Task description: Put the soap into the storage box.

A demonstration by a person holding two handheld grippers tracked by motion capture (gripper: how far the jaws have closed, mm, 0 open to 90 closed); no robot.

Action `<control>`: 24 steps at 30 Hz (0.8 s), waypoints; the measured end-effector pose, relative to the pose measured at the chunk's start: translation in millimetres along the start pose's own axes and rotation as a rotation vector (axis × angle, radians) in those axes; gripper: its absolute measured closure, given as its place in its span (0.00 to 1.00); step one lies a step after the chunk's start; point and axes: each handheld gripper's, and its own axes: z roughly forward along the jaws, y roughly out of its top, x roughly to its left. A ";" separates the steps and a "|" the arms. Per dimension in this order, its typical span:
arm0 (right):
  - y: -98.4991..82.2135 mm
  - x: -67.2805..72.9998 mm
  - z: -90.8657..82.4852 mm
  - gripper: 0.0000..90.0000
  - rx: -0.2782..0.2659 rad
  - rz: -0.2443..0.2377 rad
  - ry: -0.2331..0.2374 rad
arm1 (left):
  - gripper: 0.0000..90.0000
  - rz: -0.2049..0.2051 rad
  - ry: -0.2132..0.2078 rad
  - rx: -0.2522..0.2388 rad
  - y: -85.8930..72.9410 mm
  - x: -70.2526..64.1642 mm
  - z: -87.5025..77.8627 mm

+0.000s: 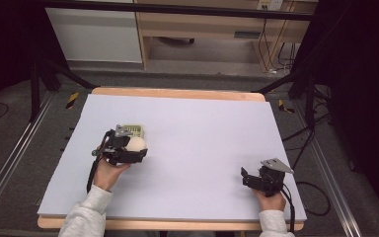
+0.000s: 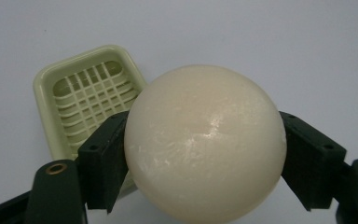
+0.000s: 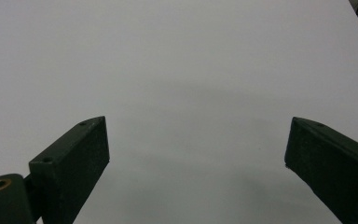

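Note:
A round cream-white bar of soap [image 2: 205, 144] sits clamped between the two black jaws of my left gripper [image 2: 204, 161], held above the table. In the high view the soap [image 1: 136, 143] shows at the tip of the left gripper [image 1: 134, 150]. Just behind it lies a pale green soap dish [image 2: 86, 98] with a slotted grid floor, flat on the white sheet; the same soap dish [image 1: 134, 130] peeks out beyond the gripper. My right gripper [image 1: 245, 176] rests near the front right of the table, jaws wide apart with nothing between them [image 3: 196, 158].
A white sheet [image 1: 202, 133] covers the wooden table [image 1: 177, 93]. Black frame legs stand at both far corners, and cables [image 1: 306, 143] lie on the floor to the right. A wooden cabinet [image 1: 202, 29] is behind the table.

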 end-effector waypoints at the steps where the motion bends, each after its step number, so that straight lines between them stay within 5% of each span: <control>1: 0.0 0.0 0.0 0.07 0.000 0.000 0.000 | 0.27 -0.005 0.003 -0.001 -0.2 1.9 -0.2; 24: 0.2 1.0 1.2 0.07 0.004 -0.002 0.005 | 0.27 -0.043 0.070 0.013 2.9 30.4 6.6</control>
